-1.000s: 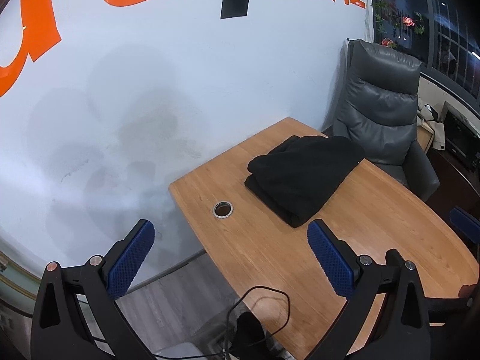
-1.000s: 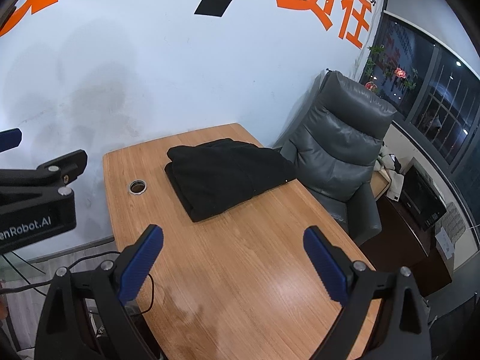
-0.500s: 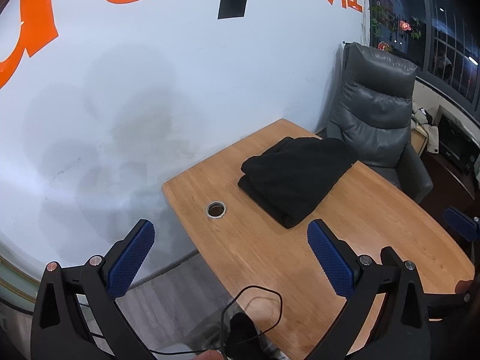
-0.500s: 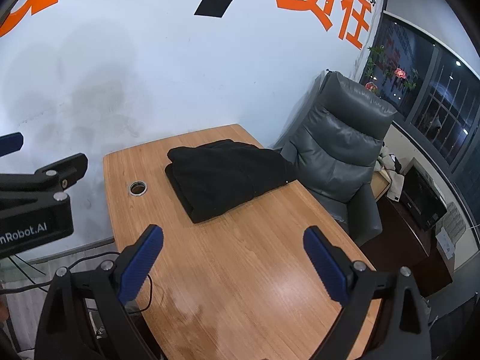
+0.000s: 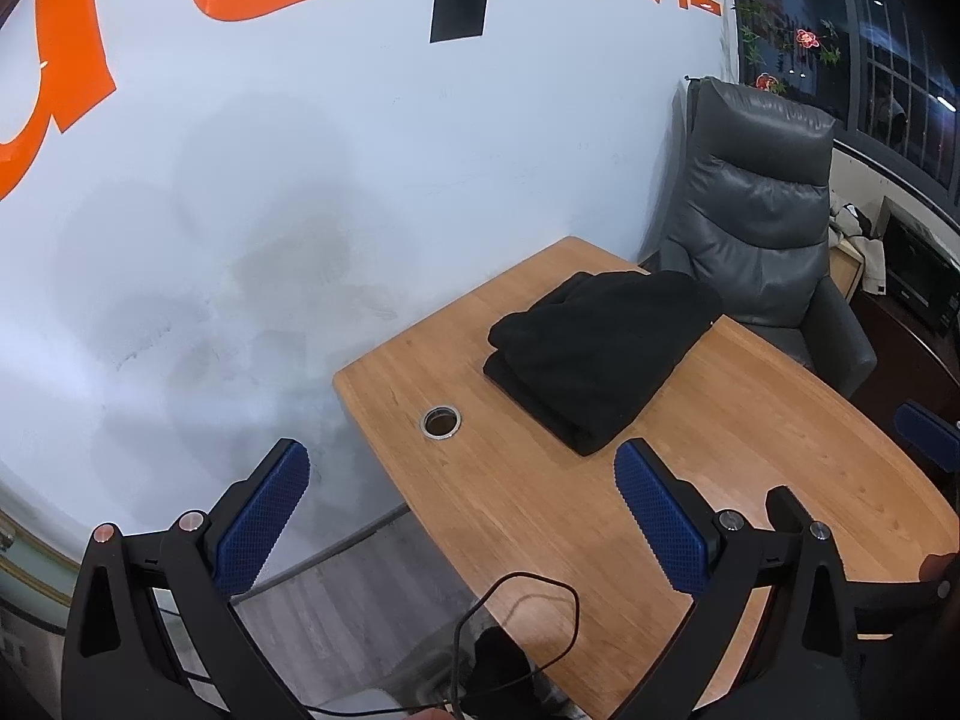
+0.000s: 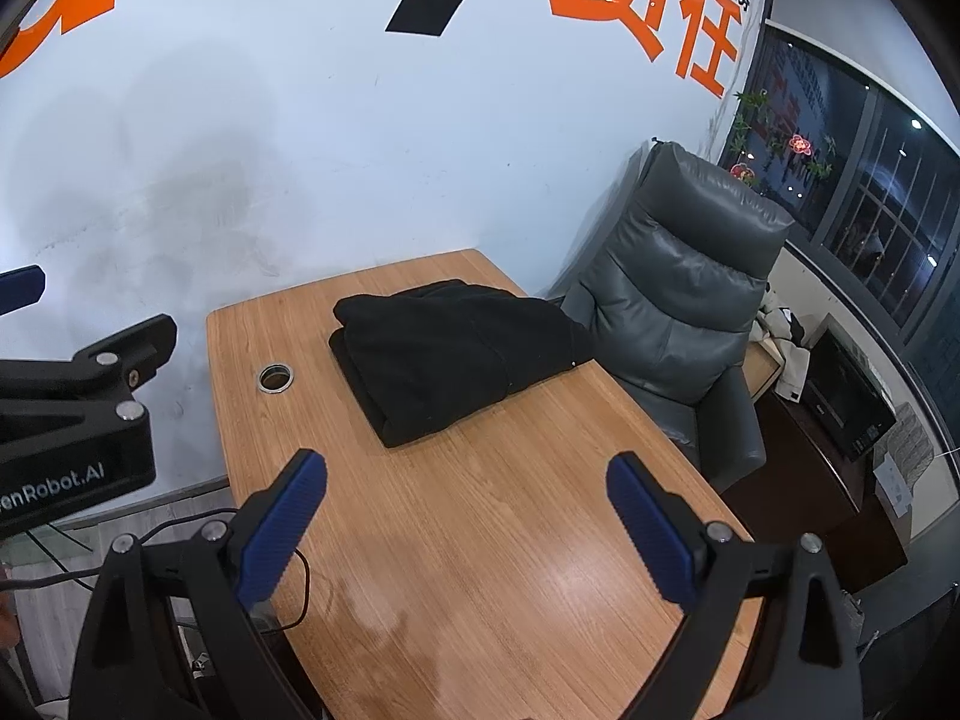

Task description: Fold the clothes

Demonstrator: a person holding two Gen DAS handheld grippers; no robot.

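Since a second ago, the left gripper (image 5: 459,480) has swung a little, so the black clothes (image 5: 600,354) now sit closer to the middle of its view. The right gripper (image 6: 467,492) has hardly moved at all.

Starting at the left, the left gripper is wide open and holds nothing. It hangs past the table's edge, over the floor. A small round hole (image 5: 441,422) in the wooden table (image 5: 540,516) sits at about 12 o'clock from it, and the clothes lie at about 1 o'clock, well apart from the fingers. A thin black cord (image 5: 516,612) loops near the table edge at 6 o'clock.

Moving right, the right gripper is wide open too, with nothing in it. It hovers over bare table, and the clothes (image 6: 450,354) lie at about 12 o'clock, well away.

The clothes look already folded into a neat thick pile at the far end of the table, next to the grey chair (image 6: 678,300). I think the folding is done, or nearly. If anything is left, both grippers must reach forward to the pile.

Only the right view shows the left gripper's body from the side, at 9 o'clock. Only the left view shows the floor under the table edge.
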